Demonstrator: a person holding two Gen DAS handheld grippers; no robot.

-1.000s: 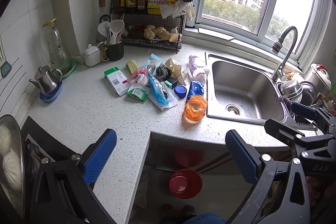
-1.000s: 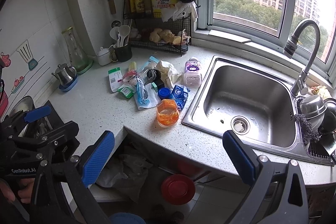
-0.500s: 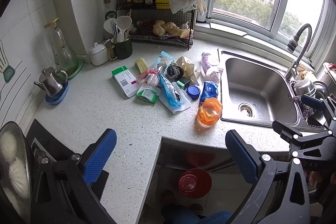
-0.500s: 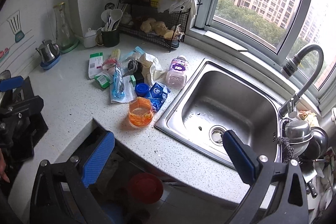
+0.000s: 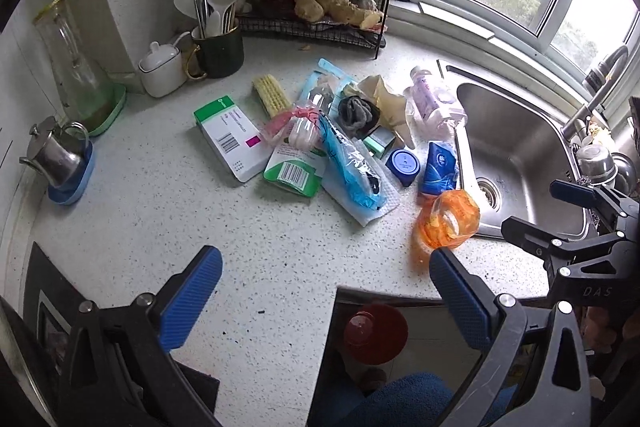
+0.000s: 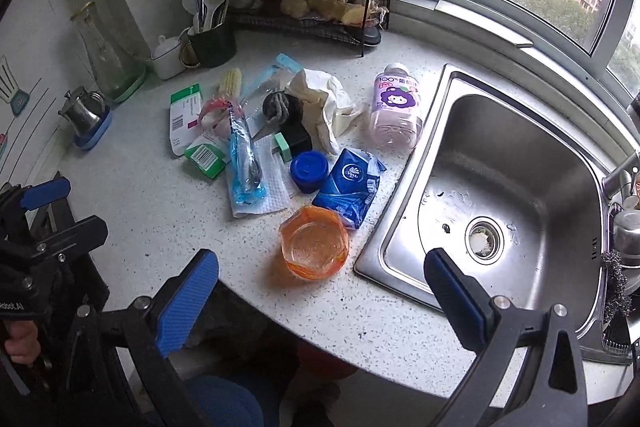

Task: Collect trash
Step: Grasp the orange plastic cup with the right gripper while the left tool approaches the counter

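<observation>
Right wrist view: we are hovering right gripper (image 6: 320, 291), jaws spread wide, empty, above orange cup (image 6: 314, 243) nearest counter edge, likely easiest first pick. Left gripper (image 5: 324, 283) likewise released. Trash pile (image 5: 340, 139) lying beside sink (image 6: 520, 187).
</observation>
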